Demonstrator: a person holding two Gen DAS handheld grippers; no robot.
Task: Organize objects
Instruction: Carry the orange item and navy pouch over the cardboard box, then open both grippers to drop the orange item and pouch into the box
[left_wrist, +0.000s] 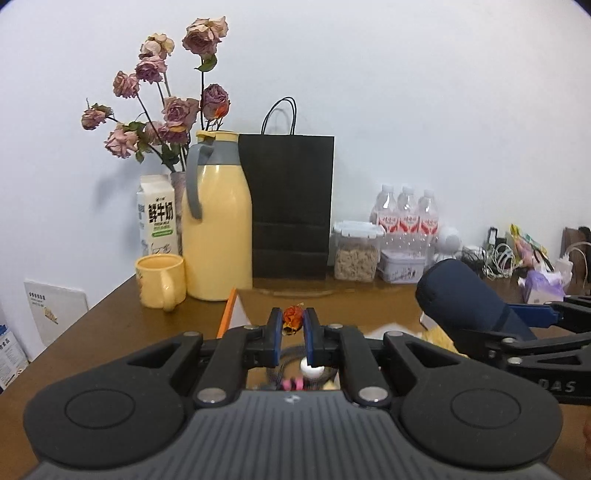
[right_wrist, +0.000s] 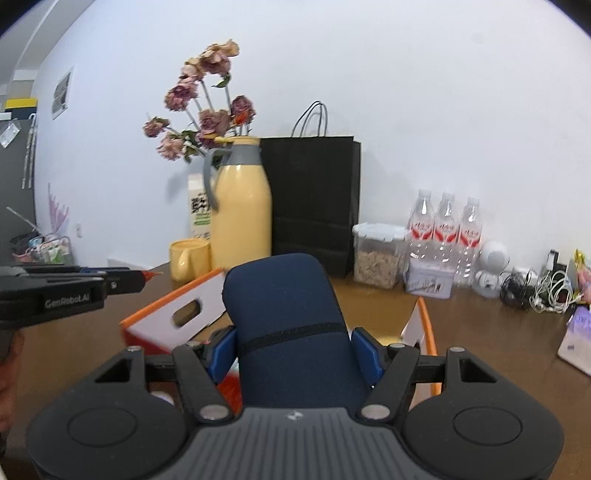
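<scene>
1. In the left wrist view we see our left gripper at centre frame, its blue-padded jaws nearly together and clenched on a small dried orange-red rosebud, which sticks up between the tips.
2. Below those jaws, in the lower centre, we look down into an orange-edged white box; a small white ball and something pink lie inside, too hidden to name.
3. At the right edge of the same view we see our right gripper reaching in from the right, grasping a dark navy soft case that juts up toward the left.
4. Along the back of the brown table stand, from left to right, a milk carton, a yellow mug, a yellow thermos jug with dried roses behind it, a black paper bag, a clear cereal container and three water bottles.
5. In the right wrist view the right gripper fills the lower centre, its blue pads pressed on both sides of the navy soft case, which stands upright between them.
6. The box sits behind and below the case, its handle cut-out facing us.
7. At the left edge the left gripper points right, an orange tip showing at its fingertips.
</scene>
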